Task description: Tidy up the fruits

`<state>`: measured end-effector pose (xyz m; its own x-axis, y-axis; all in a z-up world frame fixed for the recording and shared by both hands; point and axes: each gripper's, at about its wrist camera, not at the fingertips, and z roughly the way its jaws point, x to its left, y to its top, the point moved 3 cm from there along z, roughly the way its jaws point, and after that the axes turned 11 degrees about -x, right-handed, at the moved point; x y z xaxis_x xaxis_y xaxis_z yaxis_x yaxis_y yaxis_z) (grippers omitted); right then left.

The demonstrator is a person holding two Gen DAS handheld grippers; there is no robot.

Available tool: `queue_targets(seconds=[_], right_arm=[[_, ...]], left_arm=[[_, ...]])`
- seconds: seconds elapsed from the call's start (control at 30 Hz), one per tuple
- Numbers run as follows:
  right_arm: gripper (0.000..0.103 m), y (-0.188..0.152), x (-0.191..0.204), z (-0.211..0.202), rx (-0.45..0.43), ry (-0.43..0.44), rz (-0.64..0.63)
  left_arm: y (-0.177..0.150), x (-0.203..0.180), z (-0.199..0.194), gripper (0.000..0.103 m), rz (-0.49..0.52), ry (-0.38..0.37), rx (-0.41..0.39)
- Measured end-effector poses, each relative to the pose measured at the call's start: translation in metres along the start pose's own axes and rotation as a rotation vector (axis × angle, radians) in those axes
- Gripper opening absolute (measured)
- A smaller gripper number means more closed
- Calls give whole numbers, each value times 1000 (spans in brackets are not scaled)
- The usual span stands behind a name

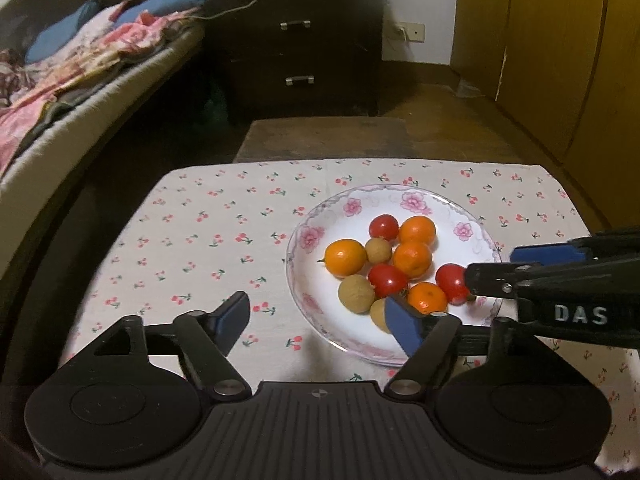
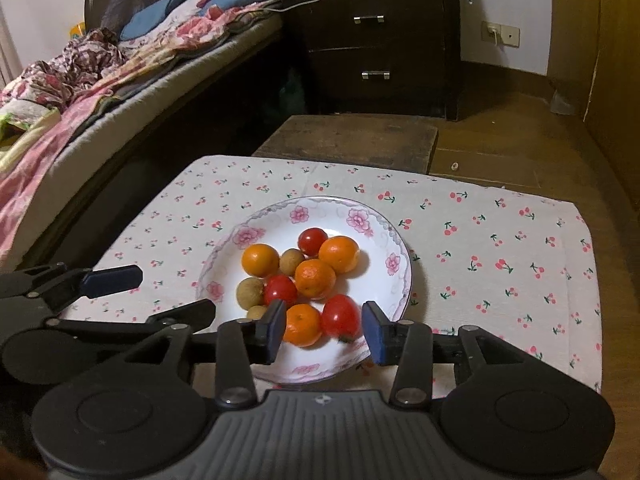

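Reads "DAS" in white capitals on the black body of the right gripper (image 1: 480, 268), seen from the left wrist; no other legible writing. Flowered plate (image 2: 256, 224) on a cherry-print tablecloth (image 2: 500, 264), holding four small oranges (image 2: 315, 278), three cherry tomatoes (image 2: 341, 316) and three brown longans (image 2: 249, 292), all bunched together toward the plate's middle and near side. Right gripper's fingers moderately apart, hovering over the near rim with one orange and one tomato seen between the blue pads (image 2: 376, 334), no clear contact. Left gripper (image 1: 320, 320) spread wide, empty, one pad over the plate's near edge, the other over bare cloth. Open cloth left and right of the plate; beyond the far cloth edge a dark wooden board (image 2: 352, 140), a bed (image 2: 120, 80) and a two-drawer cabinet (image 2: 376, 40)
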<state>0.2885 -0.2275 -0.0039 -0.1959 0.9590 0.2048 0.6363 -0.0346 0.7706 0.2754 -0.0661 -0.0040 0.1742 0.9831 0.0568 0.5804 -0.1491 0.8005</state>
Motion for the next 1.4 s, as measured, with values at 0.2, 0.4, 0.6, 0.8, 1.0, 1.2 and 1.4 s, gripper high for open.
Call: queue_targets(seconds=[0.2,0.4,0.6,0.8,1.0,1.2,1.4], right_arm=[[43,-9,6,-19,-13,5,10],[45,-17,10,-35,-25,-4,11],[47,-29,13,-48,-16,-12,13],[47,-43,15,-64,-14,-26,24],[47,-58,13,-76,3,-57,43],[47,-71,17,-83,19,-67,49],[47,-83,21,-91,31,-71,57]], left_arm=[[-2,3,-16,89,-13,24,-33],[-13,2,-27,93,19,64,-36],[-21,3,-39,96,19,63,-36],[-30,2,-50,102,2,52,-27],[-41,1,-60,103,11,78,-17],[-54,-4,-71,103,9,63,4],[-64,-12,-83,103,53,72,16]])
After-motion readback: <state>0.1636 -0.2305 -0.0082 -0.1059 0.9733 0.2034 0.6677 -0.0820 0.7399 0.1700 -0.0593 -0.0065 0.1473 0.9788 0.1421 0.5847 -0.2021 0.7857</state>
